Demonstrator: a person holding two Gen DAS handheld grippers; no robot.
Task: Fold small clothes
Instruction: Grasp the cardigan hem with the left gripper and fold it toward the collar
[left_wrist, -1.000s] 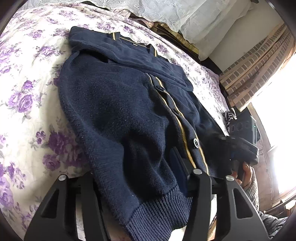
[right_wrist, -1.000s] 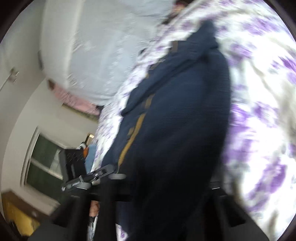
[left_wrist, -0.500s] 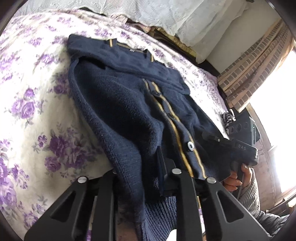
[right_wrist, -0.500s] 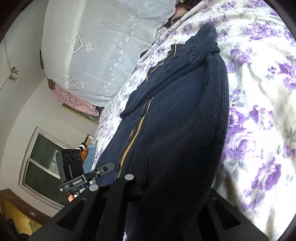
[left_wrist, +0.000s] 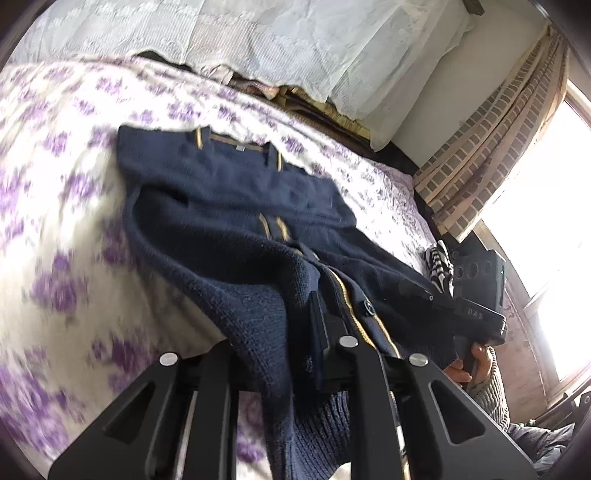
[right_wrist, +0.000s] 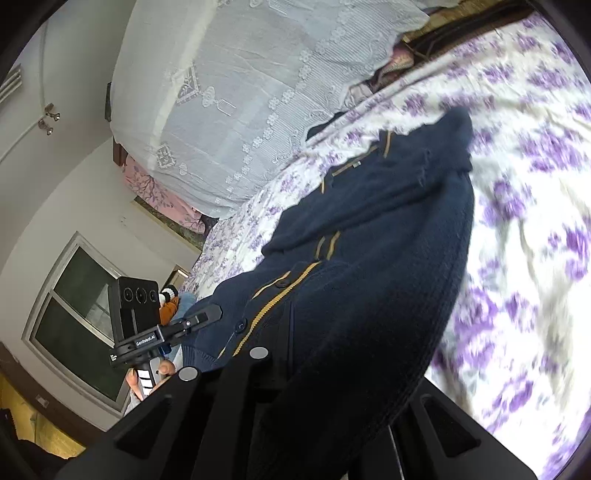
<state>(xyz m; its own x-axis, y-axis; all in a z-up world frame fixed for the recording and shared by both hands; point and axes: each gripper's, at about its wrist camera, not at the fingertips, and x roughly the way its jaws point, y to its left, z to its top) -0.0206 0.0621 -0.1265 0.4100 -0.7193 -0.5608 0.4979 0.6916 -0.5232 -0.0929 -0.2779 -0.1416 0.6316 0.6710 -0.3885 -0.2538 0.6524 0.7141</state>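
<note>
A small navy knit cardigan (left_wrist: 221, 206) with yellow trim lies on the flowered bedspread (left_wrist: 55, 221), sleeves folded across its chest. My left gripper (left_wrist: 291, 354) is shut on its bottom hem at one corner, and that hem is lifted off the bed. My right gripper (right_wrist: 332, 373) is shut on the other hem corner of the cardigan (right_wrist: 388, 258), also raised. Each gripper shows in the other's view: the right gripper (left_wrist: 476, 317) and the left gripper (right_wrist: 166, 332).
A lace-covered headboard or pillow pile (left_wrist: 258, 44) is at the far end of the bed. A curtain (left_wrist: 498, 129) and bright window are to the right. A striped item (left_wrist: 439, 266) lies near the bed edge.
Both grippers have lifted the cardigan's hem and carried it toward the collar, so the lower part bunches and rises off the bed.
</note>
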